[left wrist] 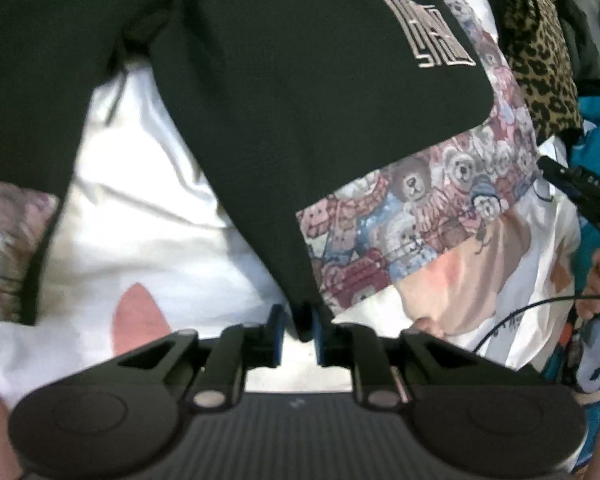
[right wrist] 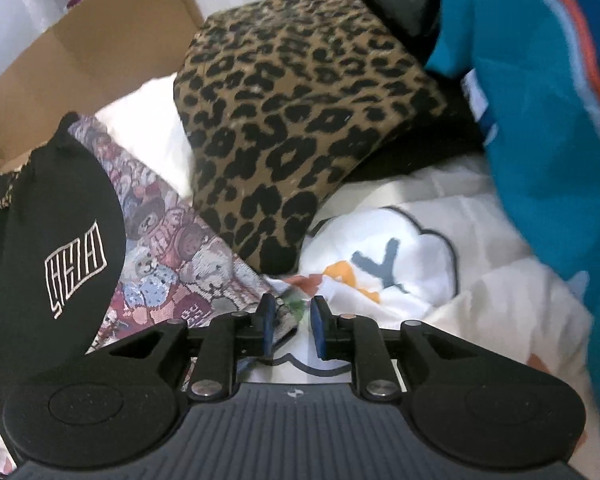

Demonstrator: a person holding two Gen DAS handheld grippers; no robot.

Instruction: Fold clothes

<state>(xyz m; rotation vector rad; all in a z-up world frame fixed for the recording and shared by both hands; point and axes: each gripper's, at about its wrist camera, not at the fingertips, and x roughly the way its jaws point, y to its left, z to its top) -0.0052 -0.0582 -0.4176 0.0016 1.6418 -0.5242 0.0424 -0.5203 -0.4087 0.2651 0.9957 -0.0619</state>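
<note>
left tool (left wrist: 296, 334): looks pinched on black shirt (left wrist: 260, 100) hem, blurry | right tool (right wrist: 290, 330): open above white bedding (right wrist: 480, 300), nothing gripped

Your right gripper (right wrist: 293, 326) points down at the white printed bedding (right wrist: 412, 264), its blue pads (right wrist: 319, 324) standing apart with nothing pinched between them. To its left lies the black garment (right wrist: 56, 216) with a pale embroidered logo over a teddy-bear fabric (right wrist: 172, 248). Ahead sits a leopard-print piece (right wrist: 300, 120), with teal cloth (right wrist: 540, 80) at the right.
</note>
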